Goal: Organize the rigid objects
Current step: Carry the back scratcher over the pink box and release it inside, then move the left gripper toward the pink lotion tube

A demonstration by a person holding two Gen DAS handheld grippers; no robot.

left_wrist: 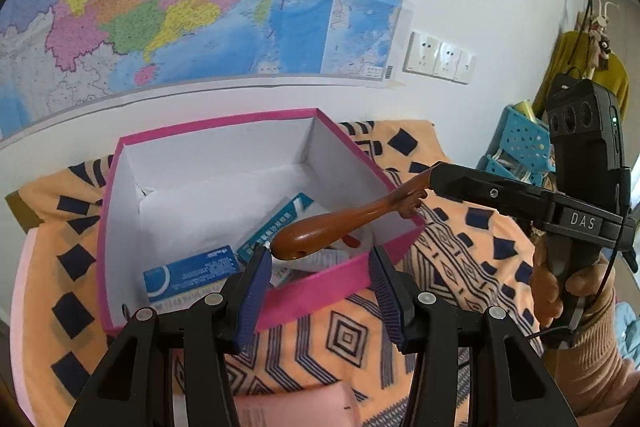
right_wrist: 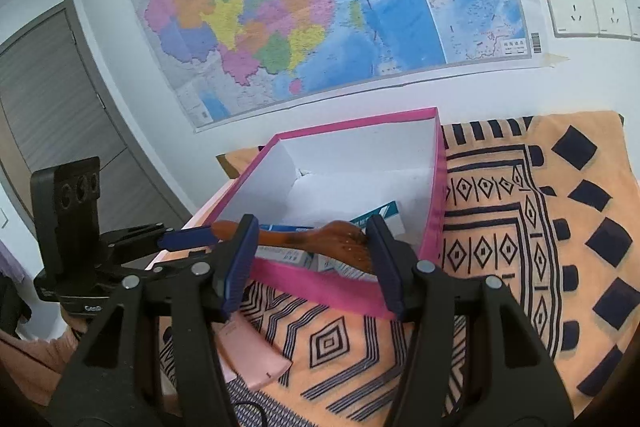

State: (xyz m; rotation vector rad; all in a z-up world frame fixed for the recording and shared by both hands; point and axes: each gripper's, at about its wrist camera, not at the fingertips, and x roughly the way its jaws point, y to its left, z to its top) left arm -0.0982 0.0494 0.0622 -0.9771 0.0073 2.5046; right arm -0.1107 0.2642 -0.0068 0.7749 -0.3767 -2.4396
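Observation:
A pink cardboard box [left_wrist: 320, 291] with a white inside stands on the patterned cloth; it also shows in the right wrist view [right_wrist: 438, 187]. Blue and white packets [left_wrist: 192, 273] lie in it. A brown wooden hairbrush [left_wrist: 320, 231] lies tilted over the box's near rim, its bristle head low in the right wrist view [right_wrist: 340, 235]. My right gripper [left_wrist: 436, 179] sits at the brush's bristle end; in its own view [right_wrist: 312, 259] the jaws stand open around the brush. My left gripper [left_wrist: 316, 291] is open and empty, straddling the box's near wall.
A pink flat object [right_wrist: 256, 355] lies on the orange patterned cloth [right_wrist: 520, 227] in front of the box. A blue perforated basket [left_wrist: 520, 143] stands at the far right. A wall map and sockets are behind the table.

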